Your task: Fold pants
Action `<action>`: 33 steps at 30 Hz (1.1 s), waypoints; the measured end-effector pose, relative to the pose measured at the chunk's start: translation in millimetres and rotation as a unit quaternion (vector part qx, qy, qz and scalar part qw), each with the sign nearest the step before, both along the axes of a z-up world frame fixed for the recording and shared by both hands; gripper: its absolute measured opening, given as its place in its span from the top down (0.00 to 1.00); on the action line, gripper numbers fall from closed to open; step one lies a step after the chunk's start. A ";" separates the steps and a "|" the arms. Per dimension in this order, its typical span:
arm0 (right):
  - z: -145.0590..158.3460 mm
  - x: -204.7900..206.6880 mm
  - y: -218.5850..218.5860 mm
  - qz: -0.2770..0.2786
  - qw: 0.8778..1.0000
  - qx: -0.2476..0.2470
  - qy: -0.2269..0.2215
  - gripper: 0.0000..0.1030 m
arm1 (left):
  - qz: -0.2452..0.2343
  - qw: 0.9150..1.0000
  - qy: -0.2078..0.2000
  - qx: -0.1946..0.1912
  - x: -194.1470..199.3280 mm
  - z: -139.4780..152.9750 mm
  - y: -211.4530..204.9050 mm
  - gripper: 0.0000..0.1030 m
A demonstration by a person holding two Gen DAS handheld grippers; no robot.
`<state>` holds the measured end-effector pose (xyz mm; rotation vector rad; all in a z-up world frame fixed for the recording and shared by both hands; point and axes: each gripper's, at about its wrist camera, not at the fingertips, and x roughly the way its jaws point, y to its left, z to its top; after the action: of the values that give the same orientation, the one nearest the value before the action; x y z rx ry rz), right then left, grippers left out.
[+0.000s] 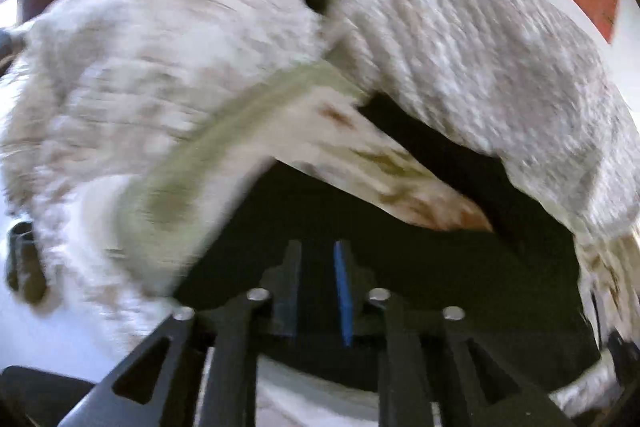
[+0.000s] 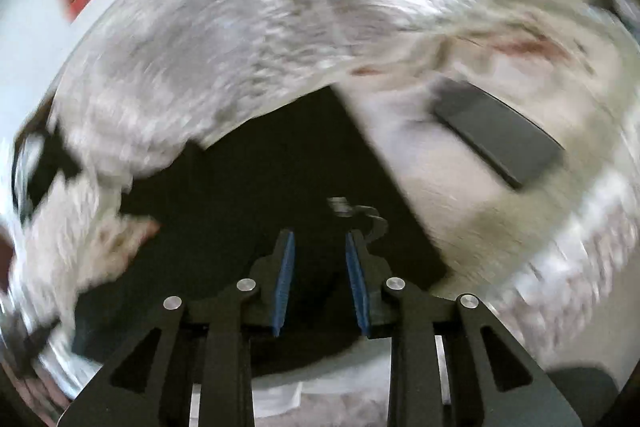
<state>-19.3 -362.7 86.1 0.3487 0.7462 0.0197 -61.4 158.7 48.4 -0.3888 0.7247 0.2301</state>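
Both hand-held grippers stand slightly apart with nothing between the blue pads: left hand-held gripper [image 1: 318,291] and right hand-held gripper [image 2: 320,283]. One pair of black pants [image 1: 400,259] [image 2: 260,167] lies just in front of and under the fingertips of each. Beyond them spreads one grey-white fuzzy blanket [image 1: 460,39] [image 2: 240,27]. One dark flat phone-like thing [image 2: 498,133] lies ahead and to the right of the right one. No containers are visible; the pictures are blurred.
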 end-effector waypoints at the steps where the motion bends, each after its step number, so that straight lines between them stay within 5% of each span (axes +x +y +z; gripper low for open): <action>1: -3.8 6.7 6.1 0.017 1.000 -0.005 0.006 0.74 | -0.018 1.000 0.007 0.000 6.7 -4.2 -5.9 0.78; 4: -23.4 28.6 16.1 0.047 0.998 -0.013 0.042 0.74 | -0.039 0.998 0.042 0.016 30.0 -19.7 -15.4 0.78; 6: -45.3 44.6 16.1 0.038 0.993 -0.035 0.108 0.74 | -0.037 0.996 0.082 0.009 43.1 -35.2 -10.8 0.78; 8: -43.2 41.3 8.1 0.021 0.994 -0.006 0.103 0.74 | -0.024 0.997 0.078 -0.008 40.2 -32.2 -6.3 0.78; 14: -11.4 45.6 29.6 0.028 0.995 -0.058 0.075 0.74 | -0.023 0.997 0.067 0.024 49.3 -7.0 -14.9 0.73; 18: -13.4 78.8 55.1 0.074 0.990 -0.068 0.097 0.74 | -0.033 0.996 0.069 0.048 71.8 -4.2 -12.4 0.56; 22: -32.9 103.2 60.7 0.074 0.984 -0.101 0.129 0.74 | 0.013 0.992 0.109 0.069 91.1 -25.9 12.5 0.56; 25: -48.6 104.2 48.5 0.055 0.984 -0.091 0.140 0.73 | 0.026 0.993 0.099 0.064 90.1 -31.1 21.4 0.56; 32: -29.6 91.3 55.7 0.063 0.988 -0.072 0.120 0.72 | -0.001 0.994 0.083 0.071 83.1 -17.0 -4.2 0.55; 33: -26.4 88.6 59.9 0.071 0.988 -0.075 0.115 0.66 | -0.012 0.994 0.079 0.074 79.1 -13.6 -14.2 0.54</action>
<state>69.3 -302.8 59.6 0.1552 0.9939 0.0583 17.7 144.5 34.9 -0.2223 0.8626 0.2919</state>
